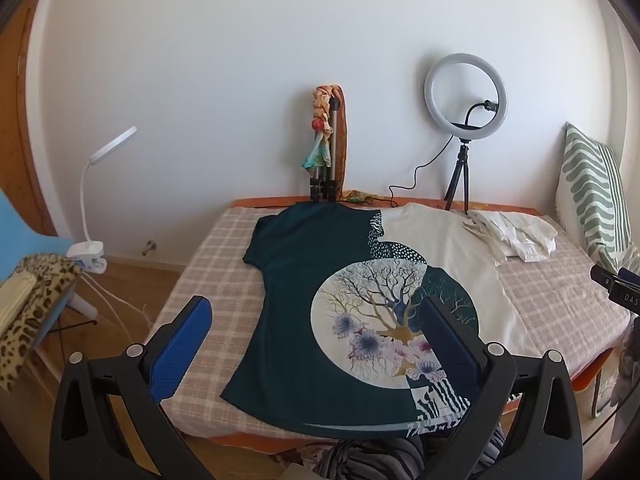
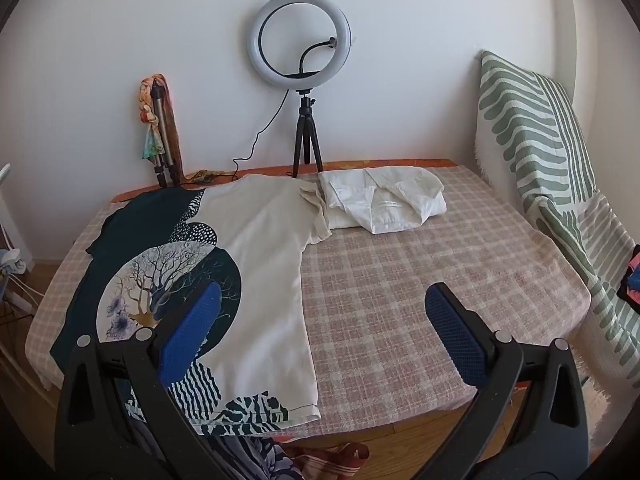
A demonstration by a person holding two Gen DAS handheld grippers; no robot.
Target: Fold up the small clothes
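Note:
A T-shirt (image 1: 304, 288), half dark teal and half cream with a round tree print, lies spread flat on the checked table (image 1: 208, 264), hem toward me. It also shows in the right wrist view (image 2: 260, 248). My left gripper (image 1: 316, 320) is open and empty, raised over the shirt's lower part. My right gripper (image 2: 324, 312) is open and empty, over the shirt's cream right edge and the bare cloth beside it. A crumpled white garment (image 2: 384, 204) lies at the back right, touching the shirt's right sleeve; it also shows in the left wrist view (image 1: 516, 232).
A ring light on a tripod (image 2: 302, 48) and a folded tripod with a scarf (image 2: 158, 128) stand at the back wall. A green striped cushion (image 2: 536, 152) leans at the right. A clip lamp (image 1: 96, 200) and a leopard-print cloth (image 1: 36, 308) are at the left.

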